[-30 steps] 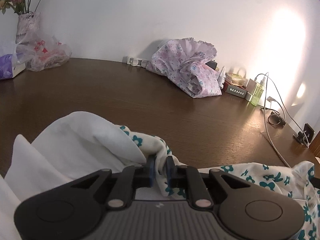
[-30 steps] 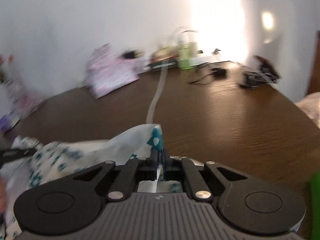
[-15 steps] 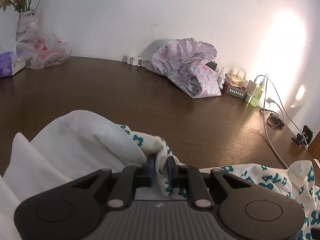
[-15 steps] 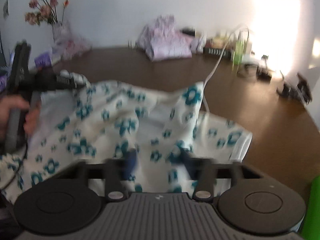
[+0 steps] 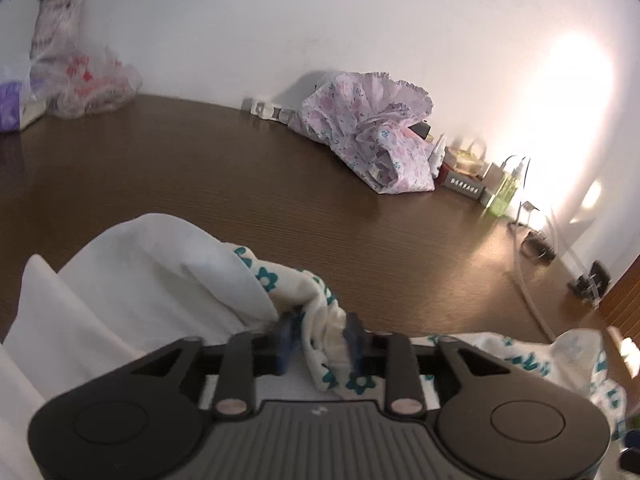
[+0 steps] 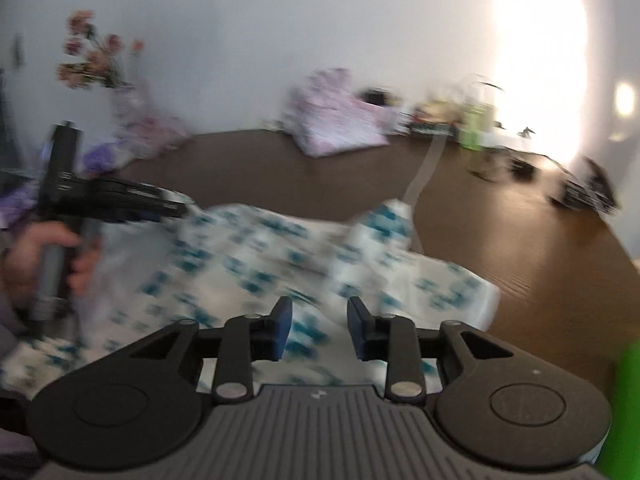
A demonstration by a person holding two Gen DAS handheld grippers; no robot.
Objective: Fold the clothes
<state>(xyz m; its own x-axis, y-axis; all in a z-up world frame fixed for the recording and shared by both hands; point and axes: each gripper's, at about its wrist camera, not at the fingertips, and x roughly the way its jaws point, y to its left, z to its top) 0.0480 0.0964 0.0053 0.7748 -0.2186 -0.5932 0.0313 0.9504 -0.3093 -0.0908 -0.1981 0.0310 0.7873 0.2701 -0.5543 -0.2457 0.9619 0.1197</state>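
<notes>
Lying across the near part of the brown surface (image 5: pixel 248 184), the white garment with teal flowers (image 6: pixel 280 248) spreads from the left hand (image 6: pixel 38 264) toward the right edge. In the left wrist view a bunched fold of it sits between the fingers of the left gripper (image 5: pixel 320 338), whose jaws have just been opening; the blue pads stand a little apart and whether they still press the cloth cannot be told. A plain white cloth (image 5: pixel 120 292) rises to the left of that fold. Farther back, a crumpled pink floral garment (image 5: pixel 372 140) rests against the wall, with a green bottle (image 5: pixel 505 194) to its right. The right gripper (image 6: pixel 319 330) hovers over the flowered fabric, its jaws just opened, partly apart, nothing gripped between them.
</notes>
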